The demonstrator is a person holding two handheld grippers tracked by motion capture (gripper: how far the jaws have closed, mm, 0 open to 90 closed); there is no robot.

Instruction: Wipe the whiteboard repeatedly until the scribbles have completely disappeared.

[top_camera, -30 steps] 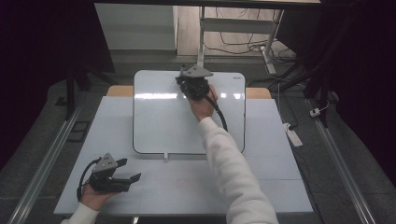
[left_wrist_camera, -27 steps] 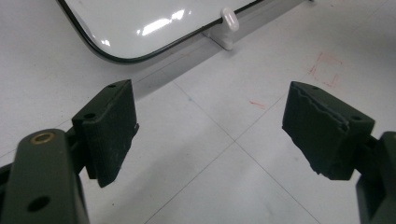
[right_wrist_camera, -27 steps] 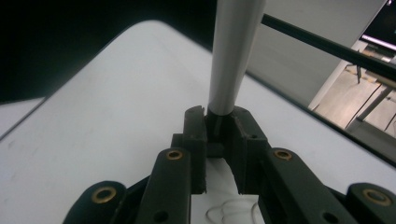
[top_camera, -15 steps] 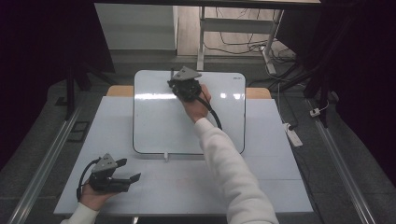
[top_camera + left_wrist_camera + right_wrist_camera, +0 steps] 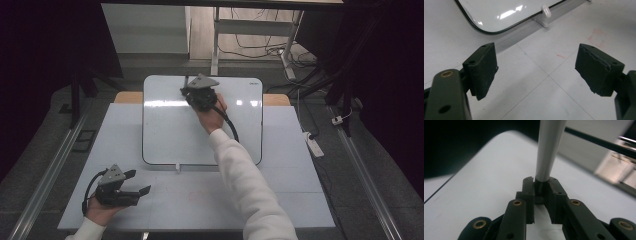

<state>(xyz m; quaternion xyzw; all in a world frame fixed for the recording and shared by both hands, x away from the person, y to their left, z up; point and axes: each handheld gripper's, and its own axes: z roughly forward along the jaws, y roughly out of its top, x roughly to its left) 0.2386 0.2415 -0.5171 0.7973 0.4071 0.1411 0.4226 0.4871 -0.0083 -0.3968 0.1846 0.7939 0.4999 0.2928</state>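
The right gripper (image 5: pixel 192 91) clamps a marker (image 5: pixel 548 150) near the whiteboard's (image 5: pixel 165 135) far edge. The left gripper (image 5: pixel 137 182) rests wide apart at the table's (image 5: pixel 300 200) near-left corner.

The high view is dim and grainy, with near-black surroundings left and right, while the table (image 5: pixel 300 165) and the whiteboard (image 5: pixel 165 135) sit in a soft pool of light from above, and a band of glare crosses the far part of the board. In the left gripper view the light is even and sharp, with bright glints on the whiteboard (image 5: pixel 499 15) and faint shadows under the pads (image 5: pixel 484 70). The right gripper view is washed out and soft: the marker (image 5: pixel 549 147) is blurred, the far right background out of focus, the far left black.
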